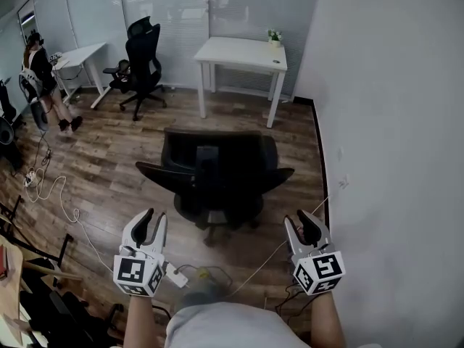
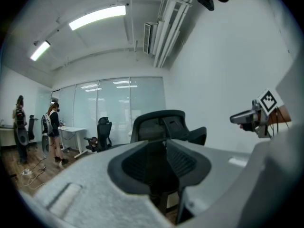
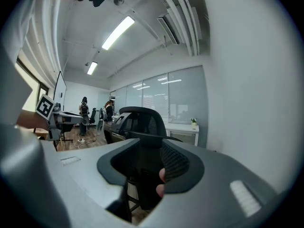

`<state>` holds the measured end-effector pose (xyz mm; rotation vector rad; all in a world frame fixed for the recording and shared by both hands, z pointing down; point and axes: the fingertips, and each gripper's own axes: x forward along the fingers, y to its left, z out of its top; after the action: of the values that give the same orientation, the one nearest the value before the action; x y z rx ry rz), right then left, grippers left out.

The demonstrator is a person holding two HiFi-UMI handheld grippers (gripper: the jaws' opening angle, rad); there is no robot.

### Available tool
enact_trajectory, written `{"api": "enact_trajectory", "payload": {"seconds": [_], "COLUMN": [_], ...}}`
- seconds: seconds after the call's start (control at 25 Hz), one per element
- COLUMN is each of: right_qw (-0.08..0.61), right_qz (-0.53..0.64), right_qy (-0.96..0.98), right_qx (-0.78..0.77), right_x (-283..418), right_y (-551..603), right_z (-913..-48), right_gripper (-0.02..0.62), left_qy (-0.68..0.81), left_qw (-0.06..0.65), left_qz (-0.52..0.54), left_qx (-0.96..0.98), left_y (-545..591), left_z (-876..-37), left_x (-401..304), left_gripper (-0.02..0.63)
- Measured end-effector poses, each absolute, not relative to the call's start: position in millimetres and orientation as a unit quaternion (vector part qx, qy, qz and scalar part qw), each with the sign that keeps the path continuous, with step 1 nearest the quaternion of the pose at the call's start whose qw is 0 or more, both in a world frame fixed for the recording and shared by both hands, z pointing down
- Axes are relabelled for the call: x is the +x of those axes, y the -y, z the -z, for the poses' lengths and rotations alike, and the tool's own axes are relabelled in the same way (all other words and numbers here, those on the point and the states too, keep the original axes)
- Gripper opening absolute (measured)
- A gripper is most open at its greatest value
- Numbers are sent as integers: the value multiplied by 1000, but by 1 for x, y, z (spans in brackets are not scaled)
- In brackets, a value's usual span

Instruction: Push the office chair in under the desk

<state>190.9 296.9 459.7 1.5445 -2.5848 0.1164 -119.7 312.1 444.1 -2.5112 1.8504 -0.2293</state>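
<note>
Nearest us, the left gripper (image 1: 151,225) and right gripper (image 1: 302,228) were held out side by side and well apart, their marker cubes facing up toward the head camera. Left jaws stood released, with a plain gap between them and nothing gripped; through the gap we saw only the chair beyond. Right jaws were likewise apart and grasping nothing. A small skin-toned shape sat low in that gap, which we could not identify. Both pointed at the black office chair (image 1: 217,172), which stood on the wood floor (image 1: 109,165) with its back toward us and its armrests spread to either side. Neither gripper touched it; each hung just short of the backrest. The white desk (image 1: 243,53) stood beyond the chair against the glass partition, with open floor between the two and a small potted plant (image 1: 274,37) at its far right corner. At left we noted a second black chair (image 1: 141,60), another white desk (image 1: 80,53), a standing person (image 1: 40,71), and cables (image 1: 51,187) trailing over the floor.
</note>
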Motion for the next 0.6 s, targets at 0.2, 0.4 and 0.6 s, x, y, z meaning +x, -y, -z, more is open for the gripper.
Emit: {"api": "enact_trajectory", "payload": {"seconds": [0.2, 0.4, 0.6], "right_qw": [70, 75, 80], "right_qz": [-41, -46, -49], "right_qy": [852, 847, 841], "right_qx": [517, 524, 533], "right_x": [170, 151, 130], "right_y": [-245, -199, -158], "right_z": [-463, -458, -453], "right_gripper": [121, 121, 121], "left_qy": [-585, -573, -563], "left_qw": [-4, -6, -17], "left_qz": [76, 87, 89], "left_qx": [-807, -815, -821], "left_y": [-258, -208, -163], "left_z": [-453, -450, -451], "left_x": [-142, -163, -188], "left_gripper": [115, 115, 115]}}
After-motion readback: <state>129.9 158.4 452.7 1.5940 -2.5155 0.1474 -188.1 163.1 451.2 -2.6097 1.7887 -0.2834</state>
